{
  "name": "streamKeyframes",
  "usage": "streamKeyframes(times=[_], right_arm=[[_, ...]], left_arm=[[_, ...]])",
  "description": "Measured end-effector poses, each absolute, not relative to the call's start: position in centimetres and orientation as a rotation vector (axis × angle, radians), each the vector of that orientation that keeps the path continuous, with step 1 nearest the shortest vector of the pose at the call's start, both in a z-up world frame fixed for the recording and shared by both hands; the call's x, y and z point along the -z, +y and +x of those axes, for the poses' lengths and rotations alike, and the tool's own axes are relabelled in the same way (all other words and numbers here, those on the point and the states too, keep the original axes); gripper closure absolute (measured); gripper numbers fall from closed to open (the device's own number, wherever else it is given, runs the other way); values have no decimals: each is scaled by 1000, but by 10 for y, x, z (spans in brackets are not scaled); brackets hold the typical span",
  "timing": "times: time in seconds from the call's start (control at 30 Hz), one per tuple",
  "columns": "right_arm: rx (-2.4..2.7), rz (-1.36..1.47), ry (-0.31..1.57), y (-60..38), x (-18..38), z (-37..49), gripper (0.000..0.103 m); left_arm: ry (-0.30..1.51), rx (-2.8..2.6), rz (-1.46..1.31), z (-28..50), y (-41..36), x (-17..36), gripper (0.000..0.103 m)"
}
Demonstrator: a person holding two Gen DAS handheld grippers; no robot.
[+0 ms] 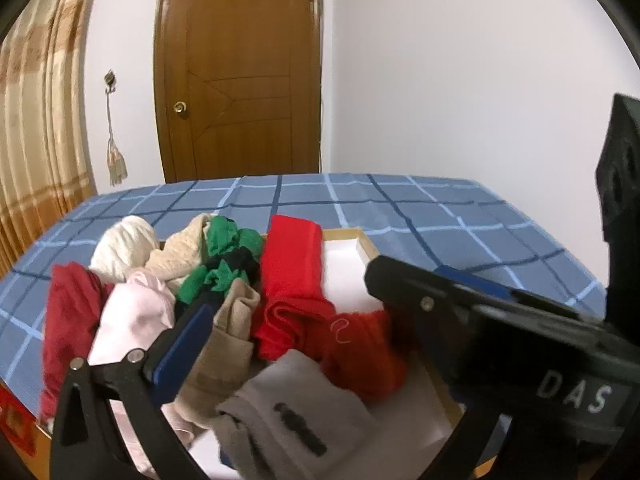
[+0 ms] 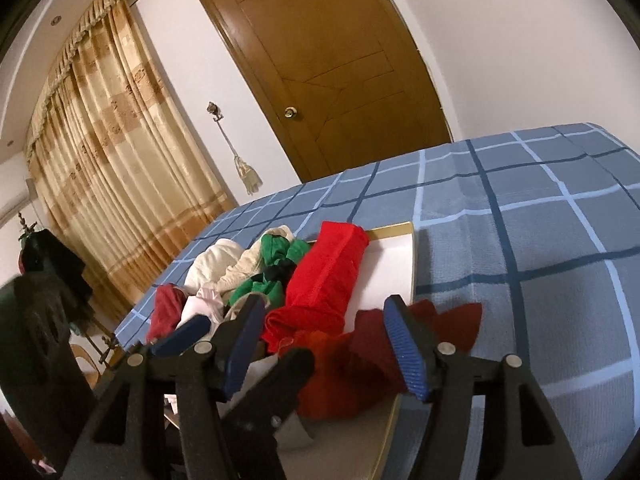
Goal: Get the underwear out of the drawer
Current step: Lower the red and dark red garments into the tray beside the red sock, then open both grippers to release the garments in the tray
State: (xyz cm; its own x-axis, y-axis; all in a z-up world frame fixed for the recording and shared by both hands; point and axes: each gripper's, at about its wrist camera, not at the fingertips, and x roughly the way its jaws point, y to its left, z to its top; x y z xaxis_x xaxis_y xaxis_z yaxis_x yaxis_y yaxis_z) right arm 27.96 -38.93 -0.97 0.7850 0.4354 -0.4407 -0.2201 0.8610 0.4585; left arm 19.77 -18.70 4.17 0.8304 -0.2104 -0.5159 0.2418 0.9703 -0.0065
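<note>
A wooden drawer (image 1: 362, 236) (image 2: 394, 227) with a white floor rests on the bed, full of rolled garments. A dark red pair of underwear (image 1: 360, 356) (image 2: 452, 320) lies slumped over the drawer's right rim, partly on the bed cover. My right gripper (image 2: 325, 303) is open, with its blue pads (image 2: 404, 344) on either side of this underwear and not pressing it. My left gripper (image 1: 320, 320) is open wide over the beige and red rolls, nothing between its pads (image 1: 184, 344). The right gripper's black finger (image 1: 400, 284) crosses the left wrist view and hides the left one's other finger.
In the drawer lie a bright red roll (image 1: 292, 264) (image 2: 328, 272), green cloth (image 1: 224, 256), cream, pink, beige and grey pieces (image 1: 288, 412). The blue checked bed cover (image 2: 540, 240) spreads to the right. A wooden door (image 1: 240, 80) and curtains (image 2: 104, 160) stand behind.
</note>
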Motion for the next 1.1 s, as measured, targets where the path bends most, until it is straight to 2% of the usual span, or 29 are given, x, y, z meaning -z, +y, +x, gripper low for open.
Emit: streamKeyframes(times=[0.6,1.1], right_arm=[[-218,464,516,-381,22,248,38],[-161,464,475,-372,27,216,38]], left_arm=[[586,145,40,205,-151,-25,1],[572,154,41,182,-125,-23,1]])
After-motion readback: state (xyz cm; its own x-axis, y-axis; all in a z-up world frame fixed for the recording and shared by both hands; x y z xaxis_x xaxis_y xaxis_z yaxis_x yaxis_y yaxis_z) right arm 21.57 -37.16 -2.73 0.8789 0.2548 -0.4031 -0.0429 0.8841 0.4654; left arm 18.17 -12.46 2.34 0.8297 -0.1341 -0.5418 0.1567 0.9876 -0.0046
